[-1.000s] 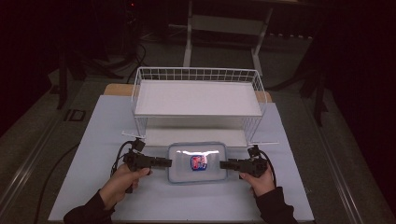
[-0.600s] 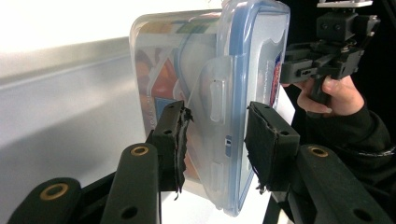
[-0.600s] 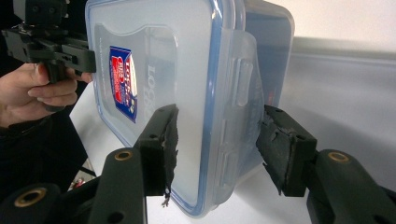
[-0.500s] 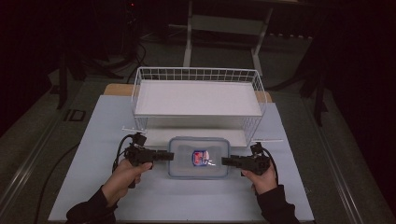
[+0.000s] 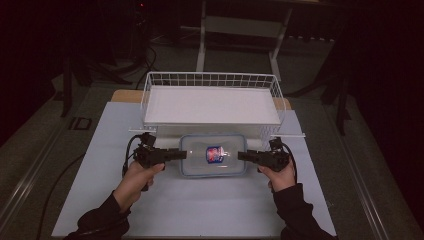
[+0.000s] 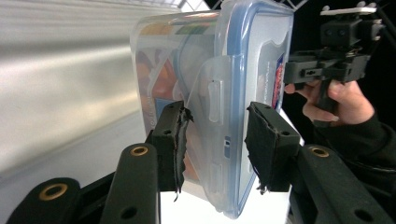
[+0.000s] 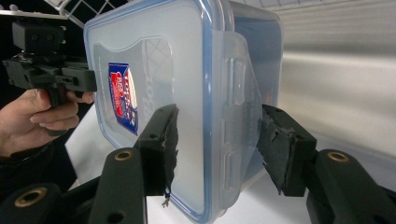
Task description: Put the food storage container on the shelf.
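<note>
1. The box (image 5: 213,155), a clear plastic container with a blue-rimmed lid and a red-and-blue label, sits between the two grippers, over the white mat (image 5: 200,200) and just in front of the basket (image 5: 212,82).
2. The left gripper (image 5: 181,154) takes the box's left end. In the left gripper view, its jaws stand partly open, one pad on the lid side and one on the base side, and both pads touch the box (image 6: 219,93) across its end clip.
3. The right gripper (image 5: 242,155) takes the box's right end. In the right gripper view, its jaws stand partly open and straddle the end clip of the box (image 7: 187,84); the lid-side pad presses on the lid, and the other pad lies against the clip's edge.
4. Each gripper is held in one hand (image 5: 137,175), thumb side up, jaws pointing inward along the table.
5. The basket is white wire with a white liner, and stands at the far edge of the mat.
</note>
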`<action>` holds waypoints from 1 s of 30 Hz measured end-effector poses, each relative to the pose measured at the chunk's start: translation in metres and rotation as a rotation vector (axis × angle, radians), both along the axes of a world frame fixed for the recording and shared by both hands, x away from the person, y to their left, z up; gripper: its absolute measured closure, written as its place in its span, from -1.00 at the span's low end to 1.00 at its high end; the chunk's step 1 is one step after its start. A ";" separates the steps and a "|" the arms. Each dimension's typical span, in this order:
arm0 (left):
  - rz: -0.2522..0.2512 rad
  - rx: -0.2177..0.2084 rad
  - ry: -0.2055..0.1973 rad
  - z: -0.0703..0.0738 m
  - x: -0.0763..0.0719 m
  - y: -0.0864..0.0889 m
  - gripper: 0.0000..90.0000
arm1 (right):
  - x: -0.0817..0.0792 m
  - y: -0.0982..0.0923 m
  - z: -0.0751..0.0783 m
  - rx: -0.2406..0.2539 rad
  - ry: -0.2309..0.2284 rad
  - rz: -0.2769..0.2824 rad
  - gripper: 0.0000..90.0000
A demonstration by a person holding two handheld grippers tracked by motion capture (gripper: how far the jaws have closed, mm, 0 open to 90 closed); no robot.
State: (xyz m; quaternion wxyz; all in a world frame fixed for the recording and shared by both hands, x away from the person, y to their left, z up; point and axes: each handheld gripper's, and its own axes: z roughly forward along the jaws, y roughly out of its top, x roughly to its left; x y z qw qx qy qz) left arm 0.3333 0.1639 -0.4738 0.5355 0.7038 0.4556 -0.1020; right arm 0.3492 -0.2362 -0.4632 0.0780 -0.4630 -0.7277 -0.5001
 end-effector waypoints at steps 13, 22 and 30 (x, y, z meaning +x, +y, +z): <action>0.072 0.004 -0.012 -0.022 0.013 -0.002 0.24 | 0.017 0.004 -0.021 -0.005 0.011 -0.027 0.08; 0.124 0.009 -0.009 -0.039 0.014 -0.005 0.19 | 0.022 0.011 -0.033 -0.039 0.006 -0.034 0.08; 0.188 -0.015 -0.061 -0.044 0.014 -0.010 0.15 | 0.026 0.009 -0.038 -0.019 0.020 -0.056 0.07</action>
